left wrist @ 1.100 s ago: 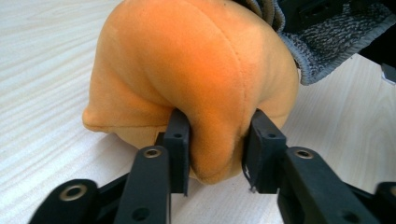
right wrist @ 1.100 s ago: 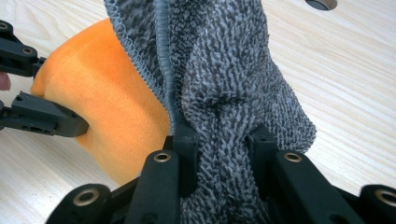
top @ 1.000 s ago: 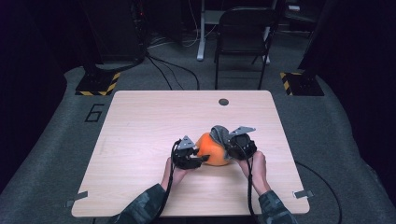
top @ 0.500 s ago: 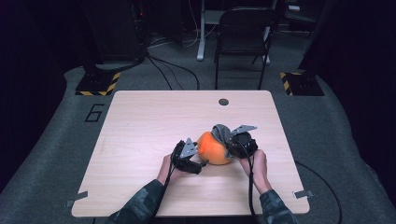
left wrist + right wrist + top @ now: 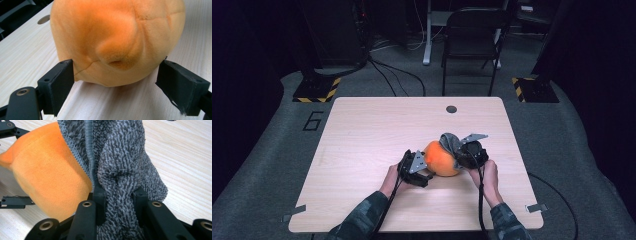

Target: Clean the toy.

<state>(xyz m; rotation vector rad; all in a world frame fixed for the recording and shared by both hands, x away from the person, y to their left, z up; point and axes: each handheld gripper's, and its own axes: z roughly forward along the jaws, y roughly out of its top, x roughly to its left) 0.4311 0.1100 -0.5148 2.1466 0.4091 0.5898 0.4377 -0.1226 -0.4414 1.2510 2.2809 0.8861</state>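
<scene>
While the right gripper clenches the grey knitted cloth on the round orange plush ball, the left gripper, its fingers just spread apart, straddles that ball's near side without pressing it.

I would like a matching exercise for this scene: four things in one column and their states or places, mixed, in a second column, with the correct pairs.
Things:
1. orange plush
2. grey cloth
3. left gripper
4. round hole

States or places:
A. pinched between shut jaws
B. jaws open, one on each side of the plush
C. in the table near its far edge
D. resting on the table between the two grippers

Pairs: 1-D, 2-A, 3-B, 4-C
</scene>
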